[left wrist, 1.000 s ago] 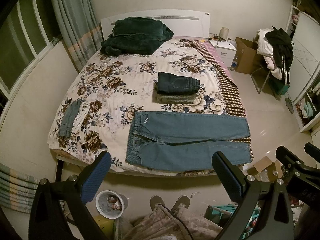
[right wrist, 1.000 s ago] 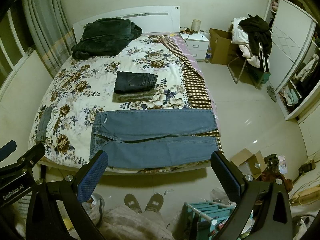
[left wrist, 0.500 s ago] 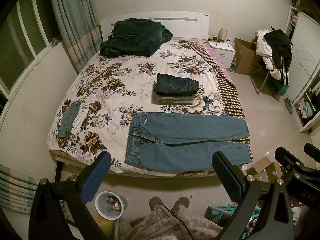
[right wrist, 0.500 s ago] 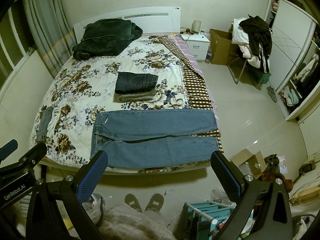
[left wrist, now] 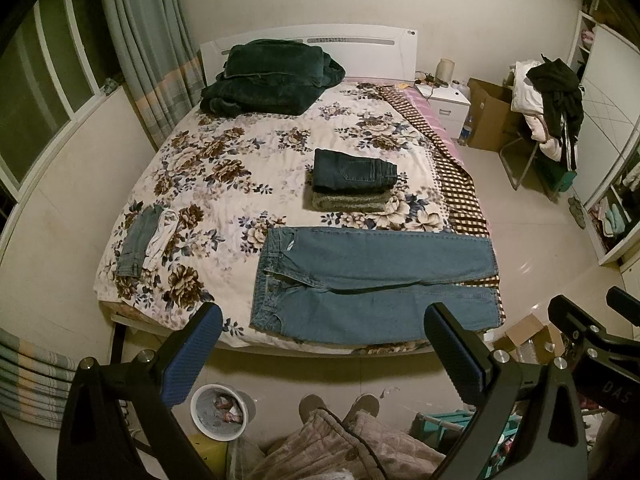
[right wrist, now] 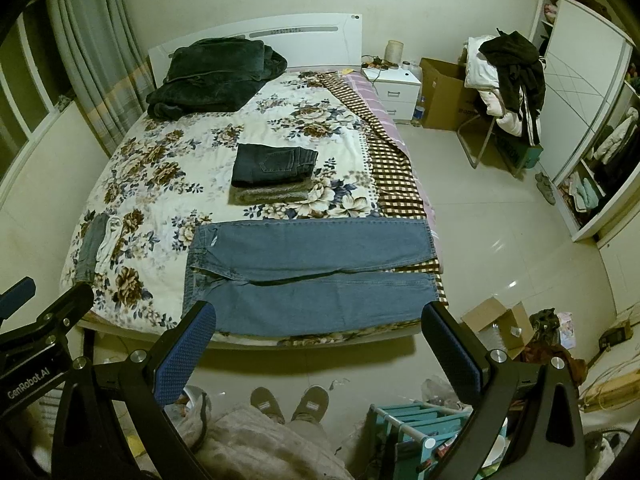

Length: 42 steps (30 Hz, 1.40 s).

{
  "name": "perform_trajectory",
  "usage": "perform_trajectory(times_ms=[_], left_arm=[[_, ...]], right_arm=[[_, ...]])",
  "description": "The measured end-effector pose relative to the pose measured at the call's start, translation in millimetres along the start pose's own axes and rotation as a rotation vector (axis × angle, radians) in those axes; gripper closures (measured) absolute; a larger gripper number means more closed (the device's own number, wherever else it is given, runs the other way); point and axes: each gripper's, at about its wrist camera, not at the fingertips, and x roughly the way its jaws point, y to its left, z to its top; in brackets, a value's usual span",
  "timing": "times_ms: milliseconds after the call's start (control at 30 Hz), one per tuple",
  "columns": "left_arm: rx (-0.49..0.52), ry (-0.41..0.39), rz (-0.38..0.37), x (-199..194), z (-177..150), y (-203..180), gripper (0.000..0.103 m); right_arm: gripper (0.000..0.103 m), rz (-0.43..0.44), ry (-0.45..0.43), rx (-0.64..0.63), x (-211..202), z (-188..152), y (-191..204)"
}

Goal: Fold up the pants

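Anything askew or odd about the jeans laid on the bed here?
Slightly. The light blue jeans lie flat across the foot of the bed, but their hems overhang its right edge, onto the checked blanket. Nothing looks spilled or damaged.

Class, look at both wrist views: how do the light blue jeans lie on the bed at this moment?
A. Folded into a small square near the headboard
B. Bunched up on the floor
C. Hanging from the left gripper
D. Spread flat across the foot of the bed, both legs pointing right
D: the light blue jeans lie flat across the bed, waistband left, legs extending right.
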Motion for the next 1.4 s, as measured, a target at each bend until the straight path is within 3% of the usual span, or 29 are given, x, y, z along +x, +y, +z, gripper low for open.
perform_trajectory(times_ms=[533, 767, 933, 1133, 1300, 1400], left_arm=[[-0.003, -0.002, 0.002, -1.7, 1.1, -1.8, 0.000], [-0.002, -0.003, 0.002, -1.8, 2.2, -1.1, 0.000], [-0.011, -0.007, 0.011, 0.2, 7.9, -1.2, 0.000], [-0.059, -0.067, 0.107, 33.6, 45.1, 4.1, 0.000], [-0.077, -0.062, 0.204, 111.6, 72.3, 2.8, 0.000], [-0.071, -0.025, 0.233, 155.6, 76.4, 0.0, 0.000]], right_arm=[[0.000, 0.005, 0.002, 0.002, -0.8, 0.2, -0.9], [0.000, 0.016, 0.013, -0.001, 7.3, -8.3, 31.2], [0.000, 0.013, 0.011, 0.003, 12.4, -7.8, 32.0], [0.000, -0.010, -0.009, 0.059, 70.7, 17.2, 13.7], [0.000, -0.049, 0.016, 0.105, 146.6, 57.2, -12.6], [0.000, -0.053, 0.104, 0.167, 214.7, 78.4, -22.6]])
